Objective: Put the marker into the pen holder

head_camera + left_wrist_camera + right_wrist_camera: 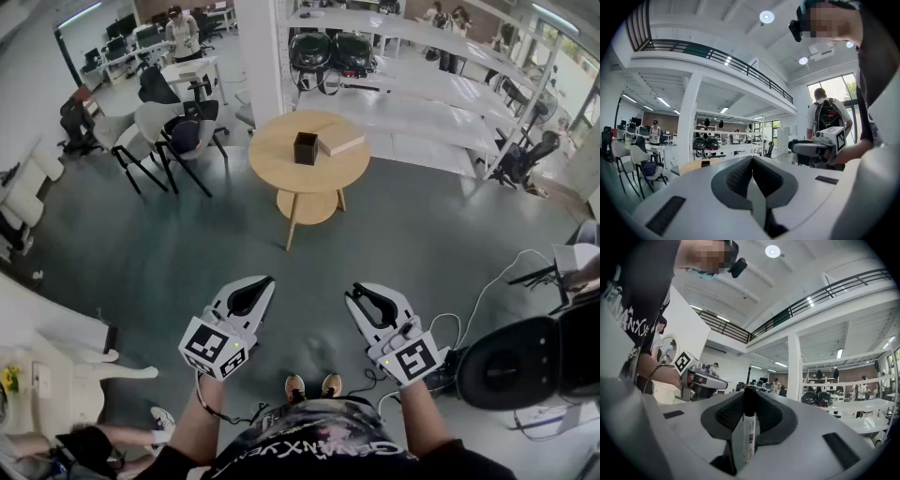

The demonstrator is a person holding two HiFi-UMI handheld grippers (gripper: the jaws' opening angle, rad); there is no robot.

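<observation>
Right claw (750, 401) clamped on marker (748, 437) — long axis vertical, black cap at 12 o'clock. Left claw (751, 164) closed, empty. Pen holder (306, 148) on round surface (277, 159) — 12 o'clock, well apart.

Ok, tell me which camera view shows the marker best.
The right gripper view: the right gripper clamps the marker, with its black cap and white barrel close up. The head view shows that gripper from above, but no marker can be made out. The left gripper view catches it side-on, marker not visible.
</observation>
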